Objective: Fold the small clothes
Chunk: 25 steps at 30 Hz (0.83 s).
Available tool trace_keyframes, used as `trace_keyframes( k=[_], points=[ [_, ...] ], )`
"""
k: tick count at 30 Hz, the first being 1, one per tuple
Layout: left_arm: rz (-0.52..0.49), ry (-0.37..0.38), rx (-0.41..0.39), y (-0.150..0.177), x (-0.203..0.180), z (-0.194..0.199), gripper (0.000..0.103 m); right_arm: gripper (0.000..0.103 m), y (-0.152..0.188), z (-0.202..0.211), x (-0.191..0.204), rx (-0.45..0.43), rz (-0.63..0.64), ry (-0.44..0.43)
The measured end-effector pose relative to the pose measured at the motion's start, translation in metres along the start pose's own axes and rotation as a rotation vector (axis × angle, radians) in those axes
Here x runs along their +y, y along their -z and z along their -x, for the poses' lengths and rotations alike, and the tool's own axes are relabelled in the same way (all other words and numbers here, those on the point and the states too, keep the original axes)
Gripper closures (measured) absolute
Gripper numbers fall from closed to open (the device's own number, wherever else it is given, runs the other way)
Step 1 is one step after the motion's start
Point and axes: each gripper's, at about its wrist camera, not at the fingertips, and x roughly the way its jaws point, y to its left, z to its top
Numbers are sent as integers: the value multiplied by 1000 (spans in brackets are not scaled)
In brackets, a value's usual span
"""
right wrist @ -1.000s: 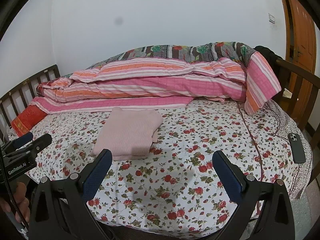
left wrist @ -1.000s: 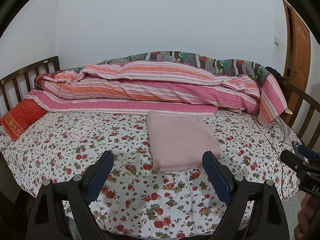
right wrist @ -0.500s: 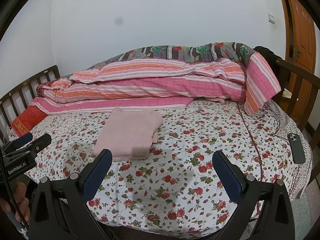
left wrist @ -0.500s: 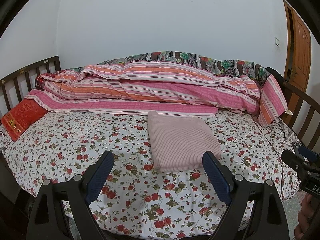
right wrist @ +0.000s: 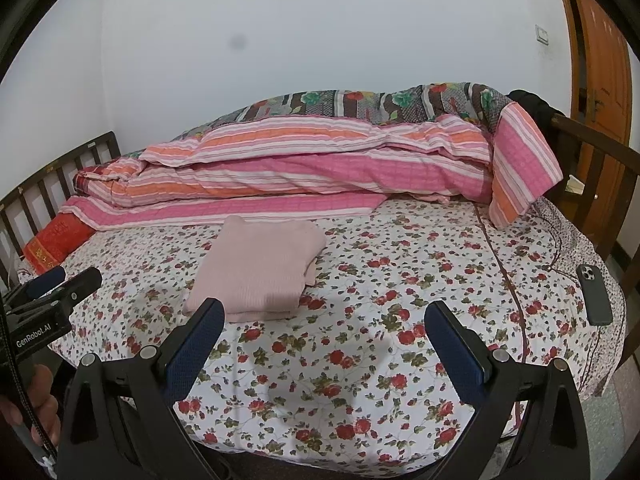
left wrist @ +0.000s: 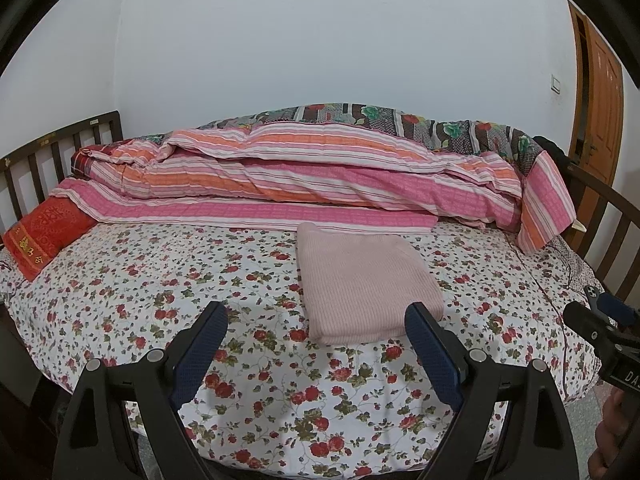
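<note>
Floral bed [left wrist: 120,292] bears folded pink garment [left wrist: 364,280]; both grippers [left wrist: 316,320] [right wrist: 324,320] gape empty, bases cropped.

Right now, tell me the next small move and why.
Probably none beyond holding back: the pale pink knit garment already lies folded in a neat rectangle on the floral bedsheet, and the left gripper and right gripper are both open, empty, and short of it.

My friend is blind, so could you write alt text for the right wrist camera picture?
A folded pink garment lies on a floral bedsheet, beyond the open, empty right claw. Striped quilts are piled along the wall, and a dark phone rests near the bed's right edge.
</note>
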Motion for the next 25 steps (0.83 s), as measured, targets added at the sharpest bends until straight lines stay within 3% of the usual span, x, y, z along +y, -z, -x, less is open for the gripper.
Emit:
trace_keyframes(
  k=[25],
  points=[
    [6, -1, -7, -3, 4, 11, 13, 4, 2, 14, 7, -15, -18, -9]
  ],
)
